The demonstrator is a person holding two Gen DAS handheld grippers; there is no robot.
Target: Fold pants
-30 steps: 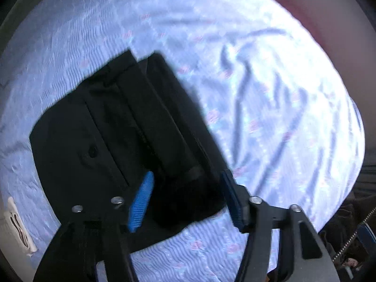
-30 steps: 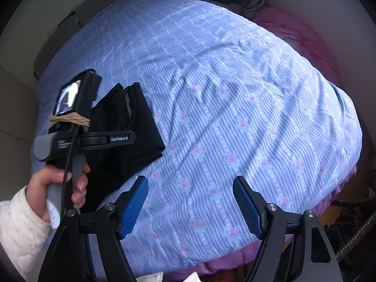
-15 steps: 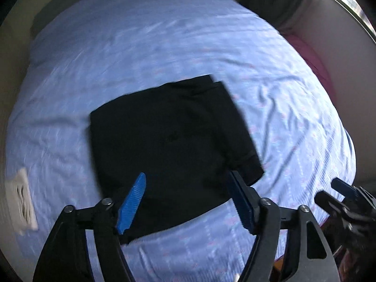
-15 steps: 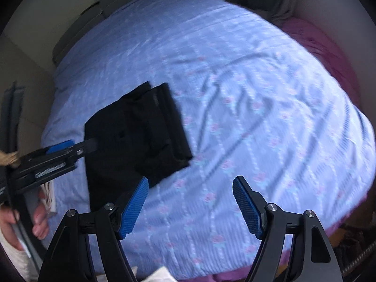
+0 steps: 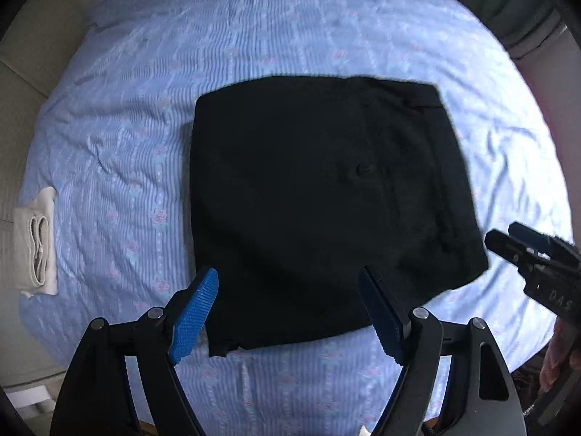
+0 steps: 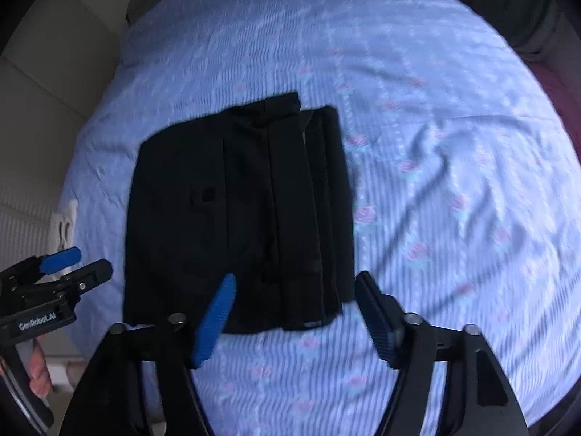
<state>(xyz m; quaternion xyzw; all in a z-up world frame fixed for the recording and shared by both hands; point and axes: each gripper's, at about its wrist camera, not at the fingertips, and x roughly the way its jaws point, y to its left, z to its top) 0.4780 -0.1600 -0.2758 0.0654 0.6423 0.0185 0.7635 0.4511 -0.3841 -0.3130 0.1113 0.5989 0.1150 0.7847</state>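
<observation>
Black fabric: the pants [image 5: 319,210] lie as a compact rectangle in the middle of the bed [image 5: 254,36], on the blue rose-striped sheet, all layers stacked and flat.
Why there: the bed gives a broad soft surface, and the bundle sits squarely in front of both tools, within easy reach from the near edge.
Left hand-held gripper [image 5: 290,309]: jaws spread wide, nothing between them, hovering above the near edge of the pants without touching.
Right hand-held gripper [image 6: 294,312]: likewise wide open and empty, poised over the near right corner of the bundle.
Judgement: with both tools off the cloth and the shape tidy, the folding looks essentially finished.
Left view only: a folded pale cloth [image 5: 36,243] at the bed's left edge, and the button on the top layer.
Right view only: the stepped folded edges along the bundle's right side, plus the other gripper coming in from the left.
</observation>
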